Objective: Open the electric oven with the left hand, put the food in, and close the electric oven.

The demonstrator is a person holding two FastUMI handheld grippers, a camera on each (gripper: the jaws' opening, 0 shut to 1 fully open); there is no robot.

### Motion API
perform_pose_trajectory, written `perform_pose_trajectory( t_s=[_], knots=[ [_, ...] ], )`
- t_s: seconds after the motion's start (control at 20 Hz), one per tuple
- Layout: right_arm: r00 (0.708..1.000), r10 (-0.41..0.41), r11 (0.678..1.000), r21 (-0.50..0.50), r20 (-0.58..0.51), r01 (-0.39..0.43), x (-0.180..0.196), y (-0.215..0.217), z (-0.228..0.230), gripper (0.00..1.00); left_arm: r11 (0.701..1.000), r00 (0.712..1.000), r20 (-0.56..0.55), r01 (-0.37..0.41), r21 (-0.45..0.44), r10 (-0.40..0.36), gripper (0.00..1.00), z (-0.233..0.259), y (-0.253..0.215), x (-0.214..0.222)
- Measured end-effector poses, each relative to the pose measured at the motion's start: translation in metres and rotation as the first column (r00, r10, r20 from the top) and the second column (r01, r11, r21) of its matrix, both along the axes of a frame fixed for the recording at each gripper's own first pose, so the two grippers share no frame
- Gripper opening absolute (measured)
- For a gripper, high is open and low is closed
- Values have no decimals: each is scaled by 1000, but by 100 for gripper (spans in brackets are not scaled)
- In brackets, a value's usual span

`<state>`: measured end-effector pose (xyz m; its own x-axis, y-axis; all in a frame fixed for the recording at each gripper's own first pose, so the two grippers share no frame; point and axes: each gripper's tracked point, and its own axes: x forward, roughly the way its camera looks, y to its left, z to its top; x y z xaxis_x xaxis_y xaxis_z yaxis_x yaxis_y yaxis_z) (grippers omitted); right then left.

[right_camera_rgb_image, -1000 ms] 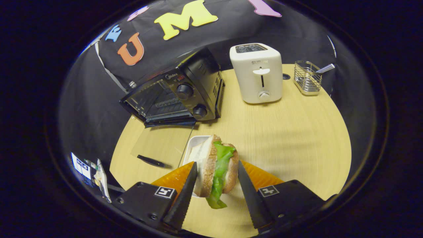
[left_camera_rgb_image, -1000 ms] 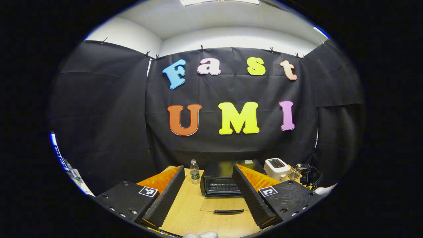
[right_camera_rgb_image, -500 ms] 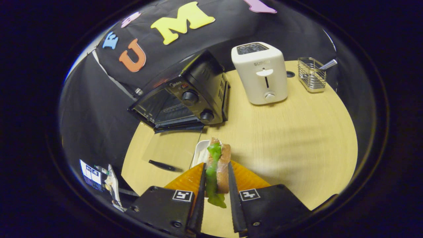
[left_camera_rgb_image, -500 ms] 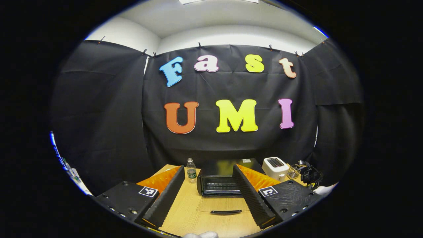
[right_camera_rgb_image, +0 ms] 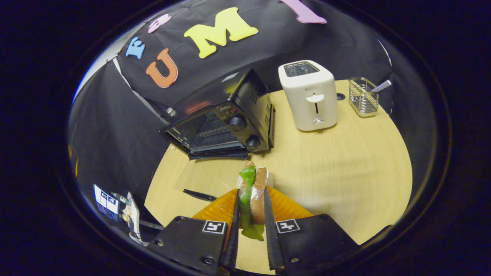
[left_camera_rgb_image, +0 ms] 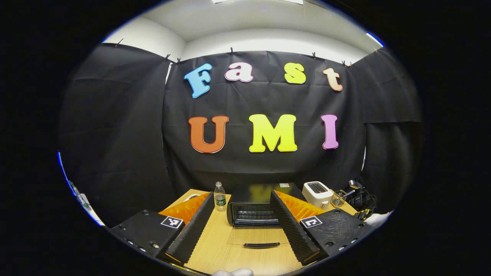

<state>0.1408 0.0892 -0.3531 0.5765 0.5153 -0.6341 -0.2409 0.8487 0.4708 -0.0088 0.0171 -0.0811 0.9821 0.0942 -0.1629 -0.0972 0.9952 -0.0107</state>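
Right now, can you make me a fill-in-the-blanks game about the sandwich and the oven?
1. The right gripper is shut on the lettuce ____.
2. The black electric oven has its glass door ____.
3. Right of the oven stands a white ____.
4. The left gripper has its jaws ____.

Missing words: sandwich; open; toaster; open

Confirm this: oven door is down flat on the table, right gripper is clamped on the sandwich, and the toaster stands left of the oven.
One slip: in the right gripper view the toaster stands right of the oven, not left. The oven door is down flat, and the right gripper is clamped on the sandwich.
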Motion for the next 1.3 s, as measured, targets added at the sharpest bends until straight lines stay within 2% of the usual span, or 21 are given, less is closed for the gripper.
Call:
perform_pose_trajectory(
  t_s=[0.3,0.55,0.65,0.9,1.2,1.25,1.3],
  knots=[
    [988,-97,991,101,119,85,10,34,61,34,1000,1000,-9,15,7,-15,95,-4,11,-4],
    [971,-214,944,280,106,177,24,84,71,34,999,998,-57,39,20,-38,95,-14,18,-7],
    [958,-271,910,349,92,224,33,104,66,34,999,997,-70,47,29,-44,95,-17,22,-10],
    [916,-400,802,490,18,341,56,149,44,34,996,995,-78,74,56,-69,95,-18,24,-14],
    [846,-533,692,558,-33,458,92,193,22,34,992,991,-107,92,82,-82,96,-33,28,-19],
    [836,-548,682,559,-36,471,99,198,19,34,992,990,-115,91,85,-81,96,-36,30,-19],
    [829,-559,685,552,-19,475,105,204,17,34,992,989,-124,88,87,-76,96,-40,33,-20]
  ],
)
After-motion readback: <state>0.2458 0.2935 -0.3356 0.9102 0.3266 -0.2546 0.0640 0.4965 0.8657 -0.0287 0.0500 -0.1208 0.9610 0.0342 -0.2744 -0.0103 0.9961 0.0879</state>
